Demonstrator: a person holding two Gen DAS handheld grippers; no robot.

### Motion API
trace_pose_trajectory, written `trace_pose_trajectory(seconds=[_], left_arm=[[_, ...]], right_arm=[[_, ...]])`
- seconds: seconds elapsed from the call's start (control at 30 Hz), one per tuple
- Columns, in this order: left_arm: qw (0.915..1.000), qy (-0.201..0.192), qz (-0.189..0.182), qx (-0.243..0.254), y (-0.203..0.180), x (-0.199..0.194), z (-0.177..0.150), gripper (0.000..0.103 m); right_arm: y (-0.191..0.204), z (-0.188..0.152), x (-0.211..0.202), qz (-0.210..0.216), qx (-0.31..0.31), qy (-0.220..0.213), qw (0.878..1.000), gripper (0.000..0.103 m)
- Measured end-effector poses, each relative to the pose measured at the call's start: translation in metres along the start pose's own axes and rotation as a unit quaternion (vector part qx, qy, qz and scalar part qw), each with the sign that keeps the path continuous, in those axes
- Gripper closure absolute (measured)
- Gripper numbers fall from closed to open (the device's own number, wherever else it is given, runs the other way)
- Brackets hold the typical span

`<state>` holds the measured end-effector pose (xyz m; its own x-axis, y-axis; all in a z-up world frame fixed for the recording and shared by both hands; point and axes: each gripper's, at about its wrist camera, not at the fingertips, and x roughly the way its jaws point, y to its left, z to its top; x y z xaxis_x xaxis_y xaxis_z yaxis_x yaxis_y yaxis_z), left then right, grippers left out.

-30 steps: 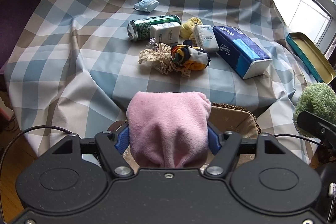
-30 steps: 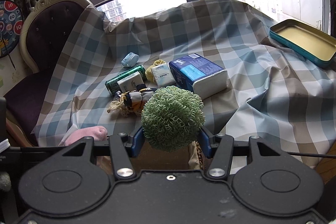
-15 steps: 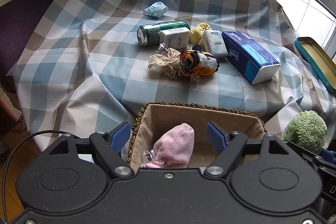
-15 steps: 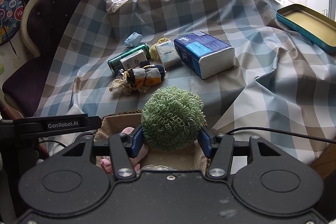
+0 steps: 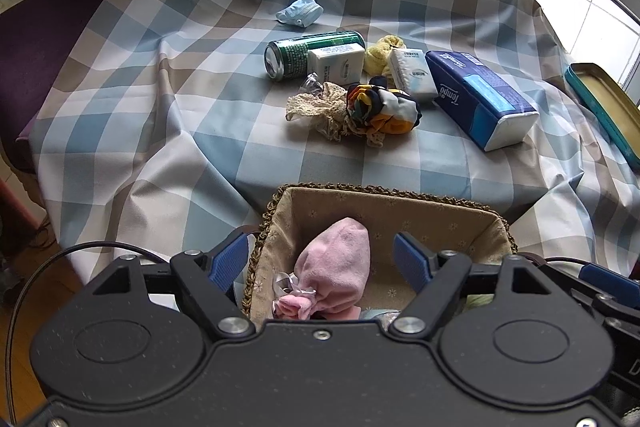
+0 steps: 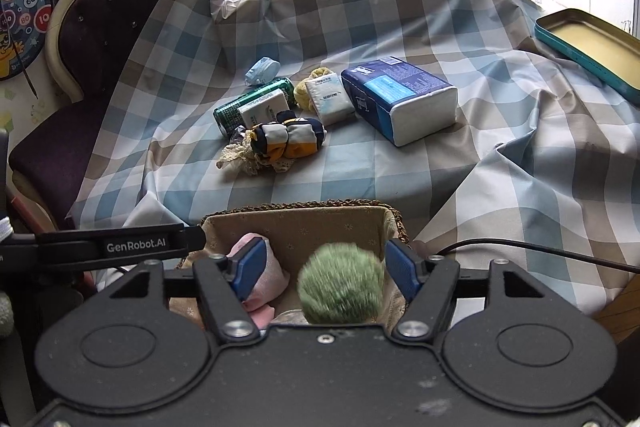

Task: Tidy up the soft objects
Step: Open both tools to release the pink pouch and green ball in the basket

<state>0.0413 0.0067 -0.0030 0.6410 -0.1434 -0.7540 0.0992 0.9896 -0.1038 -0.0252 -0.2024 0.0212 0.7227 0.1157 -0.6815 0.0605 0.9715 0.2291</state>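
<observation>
A woven basket [image 5: 384, 193] with a beige liner sits at the table's near edge; it also shows in the right wrist view [image 6: 304, 207]. A pink cloth bundle [image 5: 336, 269] lies in it, seen too in the right wrist view [image 6: 268, 271]. My left gripper [image 5: 322, 261] is open and empty above the basket. My right gripper [image 6: 324, 267] is open; a blurred green fuzzy ball [image 6: 340, 287] is between its fingers, loose, over the basket. On the checked cloth lie a colourful fabric bundle [image 5: 382, 109], a lace piece [image 5: 316, 107], a yellow soft item [image 5: 378, 53] and a blue face mask [image 5: 300, 13].
A green can [image 5: 304, 53], a small white box [image 5: 336, 61], a tissue packet [image 5: 414, 77] and a large blue tissue pack [image 5: 480, 99] lie mid-table. A teal tin lid [image 5: 600, 107] is at the right edge. A purple chair [image 6: 100, 39] stands left.
My left gripper opened and dropped the pink bundle into the basket. My right gripper moved over the basket and opened, letting go of the green ball.
</observation>
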Motion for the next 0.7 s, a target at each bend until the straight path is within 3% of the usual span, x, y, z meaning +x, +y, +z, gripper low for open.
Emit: trace_pose_trajectory(seconds=[0.7], left_arm=[[1.0000, 0.004, 0.004, 0.005, -0.0006, 0.0008, -0.0030, 0.026]], right_arm=[[-0.0025, 0.0004, 0.0037, -0.003, 0.007, 0.008, 1.000, 0.037]])
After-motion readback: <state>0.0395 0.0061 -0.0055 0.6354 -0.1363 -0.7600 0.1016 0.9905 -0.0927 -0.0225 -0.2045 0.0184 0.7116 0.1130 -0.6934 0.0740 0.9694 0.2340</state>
